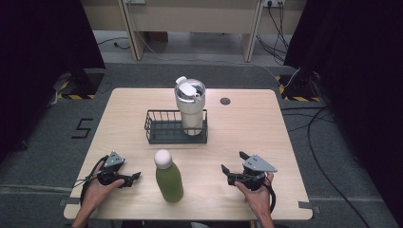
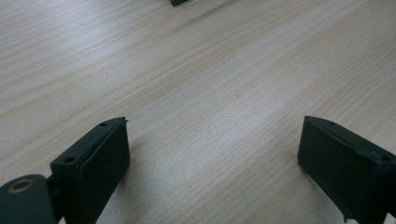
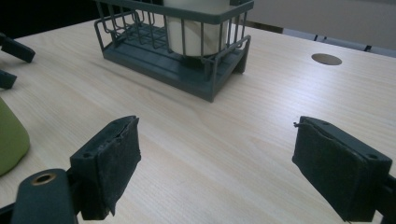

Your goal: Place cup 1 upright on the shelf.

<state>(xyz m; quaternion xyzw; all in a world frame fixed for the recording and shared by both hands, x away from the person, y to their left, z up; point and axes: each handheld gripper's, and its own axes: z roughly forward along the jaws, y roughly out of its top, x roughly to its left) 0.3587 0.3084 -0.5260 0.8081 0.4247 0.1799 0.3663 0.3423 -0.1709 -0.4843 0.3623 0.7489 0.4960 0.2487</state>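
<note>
Green bottle (image 1: pixel 169 180) between both grippers, outside jaws.

green bottle (image 3: pixel 10 137) cropped, tumbler (image 3: pixel 196 35) top cut off

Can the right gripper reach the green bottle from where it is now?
Probably yes. The right gripper is open and only bare table lies between it and the green bottle, which stands upright.
</note>
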